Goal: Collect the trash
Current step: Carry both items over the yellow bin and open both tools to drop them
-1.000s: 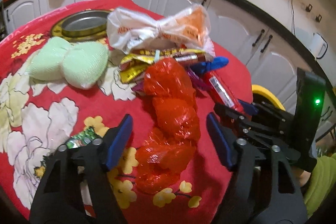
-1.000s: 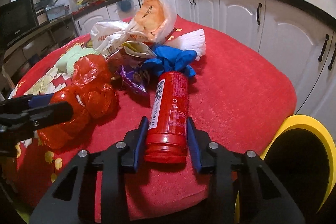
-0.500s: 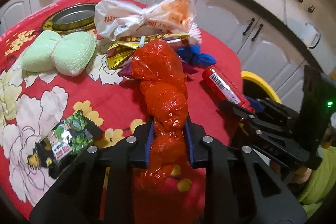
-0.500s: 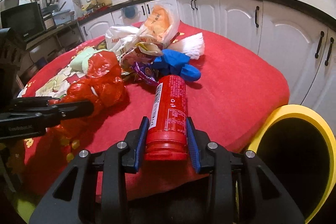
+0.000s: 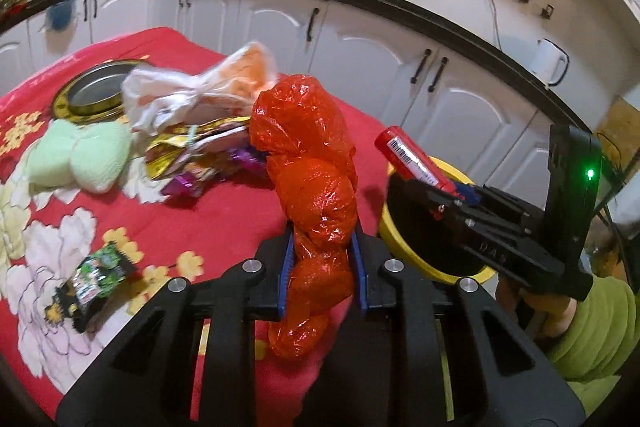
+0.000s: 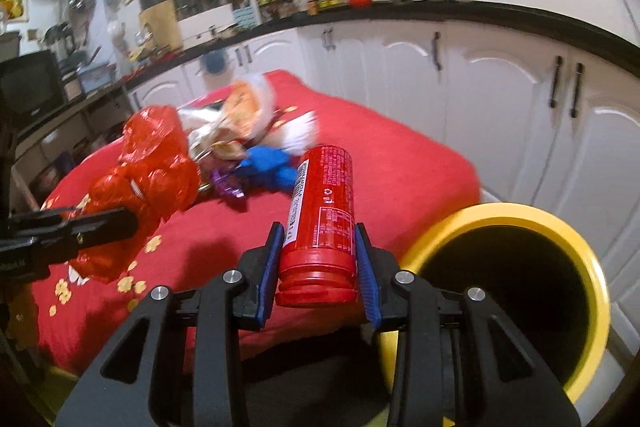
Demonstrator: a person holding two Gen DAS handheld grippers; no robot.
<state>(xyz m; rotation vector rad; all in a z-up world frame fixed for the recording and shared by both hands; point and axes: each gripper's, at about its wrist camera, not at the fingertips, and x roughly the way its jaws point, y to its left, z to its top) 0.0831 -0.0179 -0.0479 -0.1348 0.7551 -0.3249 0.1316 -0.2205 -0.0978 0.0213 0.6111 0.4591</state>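
Left gripper fingers clamp a crumpled red plastic bag; right gripper fingers grip a red cylindrical can beside the yellow-rimmed bin

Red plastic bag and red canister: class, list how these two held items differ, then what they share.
The red plastic bag is soft, crumpled and glossy; the red canister is a rigid, smooth cylinder. The canister carries printed white text; the bag shows none. The left tool pinches the bag; the right tool clamps the canister. Shared: both are red, held off the table.
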